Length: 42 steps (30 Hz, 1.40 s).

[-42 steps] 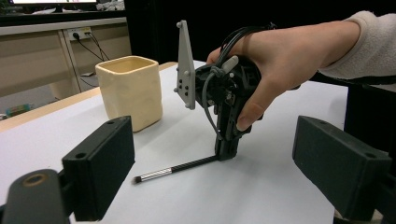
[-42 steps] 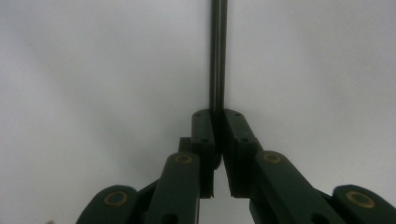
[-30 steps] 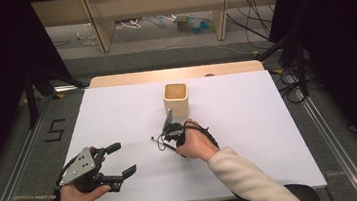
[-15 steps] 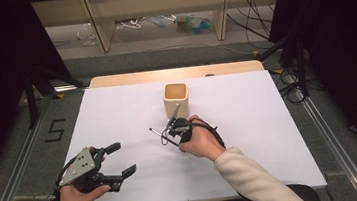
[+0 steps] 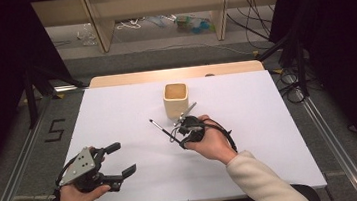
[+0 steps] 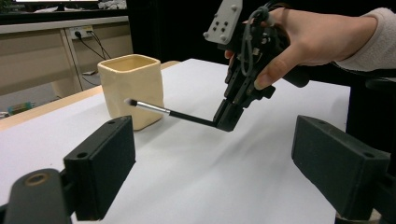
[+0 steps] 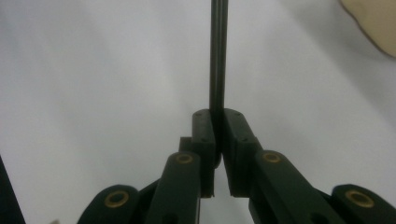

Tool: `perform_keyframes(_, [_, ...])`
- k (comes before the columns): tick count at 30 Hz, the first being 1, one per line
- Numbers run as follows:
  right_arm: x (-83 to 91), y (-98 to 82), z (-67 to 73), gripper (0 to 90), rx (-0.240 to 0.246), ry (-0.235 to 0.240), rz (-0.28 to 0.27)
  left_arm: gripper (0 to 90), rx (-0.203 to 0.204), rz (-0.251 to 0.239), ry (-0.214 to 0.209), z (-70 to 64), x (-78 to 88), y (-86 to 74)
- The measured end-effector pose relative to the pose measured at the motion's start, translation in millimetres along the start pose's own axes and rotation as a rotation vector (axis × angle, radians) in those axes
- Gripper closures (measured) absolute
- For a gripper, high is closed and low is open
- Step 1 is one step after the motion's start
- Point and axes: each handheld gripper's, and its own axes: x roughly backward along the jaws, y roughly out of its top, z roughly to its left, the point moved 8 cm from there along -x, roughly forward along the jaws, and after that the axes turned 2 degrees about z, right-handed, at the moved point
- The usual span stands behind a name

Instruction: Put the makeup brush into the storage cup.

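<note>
Two hands low over table, right gripper (image 5: pixel 183 130) clenched on brush (image 5: pixel 162 128), left gripper (image 5: pixel 117 159) released

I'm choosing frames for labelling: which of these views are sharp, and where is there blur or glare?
High view: evenly lit, white table bright, surroundings dark. Left gripper view: cup and brush fairly sharp, left gripper close and soft. Right gripper view: right gripper and brush handle blurred, table glary.

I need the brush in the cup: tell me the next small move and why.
Probably lift and tip the brush toward upright over the cup: the right gripper is shut on its handle end, holding it near level above the table, bristles beside the cup's wall.
</note>
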Motion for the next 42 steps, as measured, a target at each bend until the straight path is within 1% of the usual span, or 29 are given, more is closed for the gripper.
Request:
perform_keyframes(1, [0.0, 0.0, 0.0, 84.7, 0.0, 0.0, 0.0, 13.4, 0.0, 0.0, 0.0, 0.0, 0.0, 0.0])
perform_keyframes(2, [3.2, -2.6, -1.2, 84.7, 0.004, 0.01, -0.035, 13.4, 0.002, -0.009, -0.005, -0.2, -1.0, 0.3])
perform_keyframes(7, [9.3, -9.6, -3.8, 84.7, 0.019, 0.027, -0.108, 13.4, 0.002, 0.0, 0.001, -0.1, -0.8, -0.2])
perform_keyframes(9, [10.7, -11.3, -5.2, 84.7, 0.025, 0.031, -0.132, 13.4, 0.002, 0.0, 0.002, -0.1, -0.7, -0.2])
perform_keyframes(11, [11.4, -12.6, -5.3, 84.6, 0.028, 0.034, -0.142, 13.4, 0.002, -0.006, -0.002, -0.2, -1.0, 0.1])
perform_keyframes(12, [13.9, -14.6, -5.6, 84.6, 0.025, 0.039, -0.168, 13.5, 0.001, 0.001, 0.003, 0.1, -0.5, -0.2])
perform_keyframes(13, [13.9, -14.6, -5.6, 84.6, 0.025, 0.039, -0.168, 13.5, 0.002, -0.001, 0.002, 0.1, -0.7, -0.2])
perform_keyframes(14, [14.6, -14.9, -5.9, 84.7, 0.037, 0.043, -0.182, 13.5, 0.003, 0.0, 0.002, 0.0, -0.7, -0.3])
perform_keyframes(15, [15.1, -14.7, -7.0, 84.6, 0.043, 0.033, -0.207, 13.5, 0.002, 0.0, 0.002, 0.0, -0.8, -0.3])
perform_keyframes(16, [16.6, -15.9, -6.0, 84.6, 0.042, 0.044, -0.205, 13.5, 0.001, 0.001, 0.002, 0.0, -0.7, -0.3])
perform_keyframes(18, [17.4, -16.4, -4.9, 84.6, 0.05, 0.045, -0.248, 13.5, 0.0, 0.001, 0.003, 0.0, -0.6, -0.2])
perform_keyframes(19, [17.4, -16.4, -4.9, 84.6, 0.05, 0.045, -0.248, 13.5, 0.002, 0.0, 0.002, 0.1, -0.7, -0.2])
perform_keyframes(20, [17.6, -16.4, -5.0, 84.6, 0.061, 0.046, -0.263, 13.4, 0.002, 0.0, 0.003, 0.1, -0.7, -0.3])
perform_keyframes(21, [19.2, -18.4, -4.2, 84.6, 0.086, 0.056, -0.272, 13.4, 0.001, 0.0, 0.002, 0.0, -0.7, -0.2])
perform_keyframes(22, [20.2, -18.6, -3.9, 84.6, 0.095, 0.056, -0.287, 13.4, 0.0, 0.001, 0.003, 0.0, -0.7, -0.3])
perform_keyframes(23, [20.2, -18.6, -3.9, 84.6, 0.095, 0.056, -0.287, 13.4, 0.0, 0.001, 0.003, 0.0, -0.7, -0.3])
perform_keyframes(25, [23.0, -18.9, -3.3, 84.6, 0.109, 0.06, -0.33, 13.4, 0.001, 0.001, 0.003, 0.1, -0.8, -0.3])
perform_keyframes(26, [23.0, -18.9, -3.3, 84.6, 0.109, 0.06, -0.33, 13.4, 0.002, 0.001, 0.003, 0.1, -0.9, -0.3])
perform_keyframes(28, [25.6, -20.2, -1.8, 84.6, 0.11, 0.082, -0.363, 13.4, 0.001, 0.002, 0.003, 0.0, -0.9, -0.4])
perform_keyframes(29, [25.6, -20.2, -1.8, 84.6, 0.11, 0.082, -0.363, 13.4, 0.0, 0.002, 0.003, 0.0, -0.8, -0.4])
perform_keyframes(31, [27.2, -21.5, -1.3, 84.6, 0.106, 0.094, -0.385, 13.5, 0.001, 0.001, 0.003, 0.0, -0.8, -0.3])
perform_keyframes(32, [29.4, -22.0, -1.2, 84.7, 0.106, 0.097, -0.418, 13.4, 0.003, 0.0, 0.003, 0.1, -0.8, -0.3])
perform_keyframes(35, [34.2, -22.2, -2.0, 84.6, 0.113, 0.098, -0.472, 13.5, 0.003, 0.0, 0.003, 0.0, -0.9, -0.3])
perform_keyframes(36, [34.2, -22.2, -2.0, 84.6, 0.113, 0.098, -0.472, 13.5, 0.002, 0.0, 0.003, -0.1, -0.9, -0.2])
perform_keyframes(38, [39.2, -22.0, -3.5, 84.6, 0.106, 0.096, -0.536, 13.5, 0.001, -0.001, 0.004, 0.1, -0.8, -0.1])
perform_keyframes(39, [41.3, -22.3, -4.9, 84.6, 0.111, 0.096, -0.554, 13.5, 0.002, -0.001, 0.004, 0.2, -0.9, -0.1])
perform_keyframes(40, [41.3, -22.3, -4.9, 84.6, 0.111, 0.096, -0.554, 13.5, 0.002, -0.001, 0.004, 0.2, -0.9, -0.1])
perform_keyframes(41, [44.2, -22.6, -5.2, 84.6, 0.102, 0.105, -0.593, 13.5, 0.002, -0.001, 0.004, 0.2, -0.9, -0.1])
perform_keyframes(42, [44.2, -22.6, -5.2, 84.6, 0.102, 0.105, -0.593, 13.5, 0.001, -0.001, 0.004, 0.2, -0.9, -0.1])
